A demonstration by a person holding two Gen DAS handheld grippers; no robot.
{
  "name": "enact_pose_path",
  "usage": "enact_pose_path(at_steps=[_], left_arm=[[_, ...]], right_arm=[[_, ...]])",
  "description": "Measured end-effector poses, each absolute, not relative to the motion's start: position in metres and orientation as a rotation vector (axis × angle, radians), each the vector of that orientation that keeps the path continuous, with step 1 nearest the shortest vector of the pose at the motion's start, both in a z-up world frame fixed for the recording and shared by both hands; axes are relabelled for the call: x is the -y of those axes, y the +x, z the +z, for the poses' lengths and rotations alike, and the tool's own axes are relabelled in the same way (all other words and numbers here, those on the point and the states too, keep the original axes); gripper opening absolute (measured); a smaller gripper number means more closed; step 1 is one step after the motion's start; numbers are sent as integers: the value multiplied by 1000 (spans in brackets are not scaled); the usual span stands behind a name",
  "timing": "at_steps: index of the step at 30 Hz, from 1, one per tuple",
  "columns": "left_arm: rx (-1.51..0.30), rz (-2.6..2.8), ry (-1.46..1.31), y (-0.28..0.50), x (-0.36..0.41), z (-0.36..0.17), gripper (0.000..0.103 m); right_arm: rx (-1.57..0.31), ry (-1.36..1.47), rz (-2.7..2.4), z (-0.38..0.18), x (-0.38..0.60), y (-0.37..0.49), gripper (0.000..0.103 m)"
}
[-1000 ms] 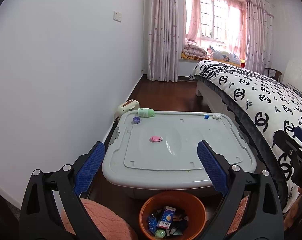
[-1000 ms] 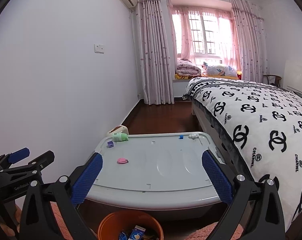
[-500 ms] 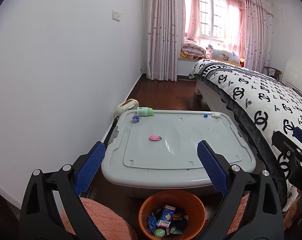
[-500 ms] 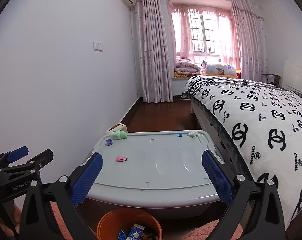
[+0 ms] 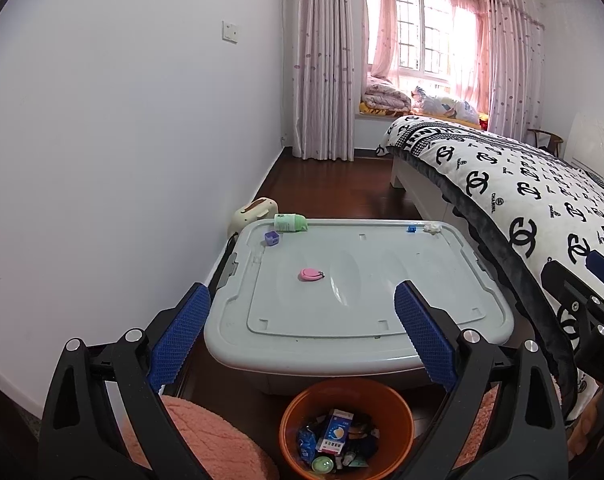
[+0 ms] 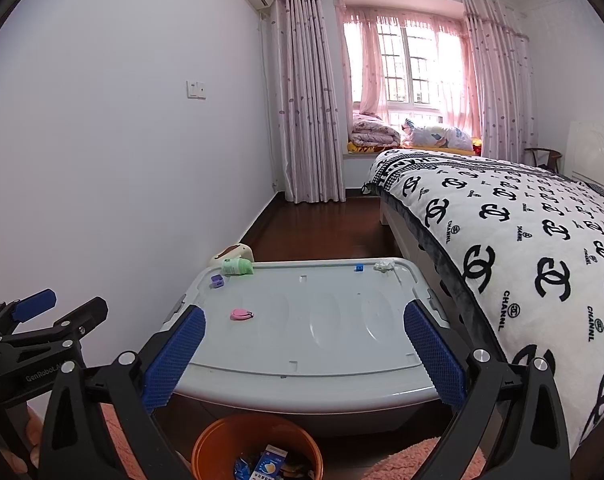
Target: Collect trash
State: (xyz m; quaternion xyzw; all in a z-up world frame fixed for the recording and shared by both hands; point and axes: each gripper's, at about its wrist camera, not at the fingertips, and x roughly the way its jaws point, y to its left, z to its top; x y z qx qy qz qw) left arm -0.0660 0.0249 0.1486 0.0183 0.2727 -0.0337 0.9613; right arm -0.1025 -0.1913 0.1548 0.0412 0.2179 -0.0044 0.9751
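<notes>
Both grippers, left gripper point(image 5: 302, 328) and right gripper point(image 6: 305, 350), hang wide open and empty; that slick pink clipper point(image 5: 310, 274) could skid off the lid point(image 5: 382, 280).

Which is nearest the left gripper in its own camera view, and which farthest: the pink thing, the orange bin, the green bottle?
From the left gripper:
1. Orange bin, on the floor just below the fingers.
2. Pink thing, mid-lid on the grey box.
3. Green bottle, lying at the lid's far left edge.
</notes>
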Motion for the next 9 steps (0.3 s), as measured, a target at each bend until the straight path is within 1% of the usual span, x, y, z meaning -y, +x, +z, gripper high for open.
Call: enact_pose_path(at_steps=[9], left_arm=[[-555, -62, 34, -67, -24, 150, 91]], right_arm=[[-443, 81, -10, 155, 190, -101, 98]])
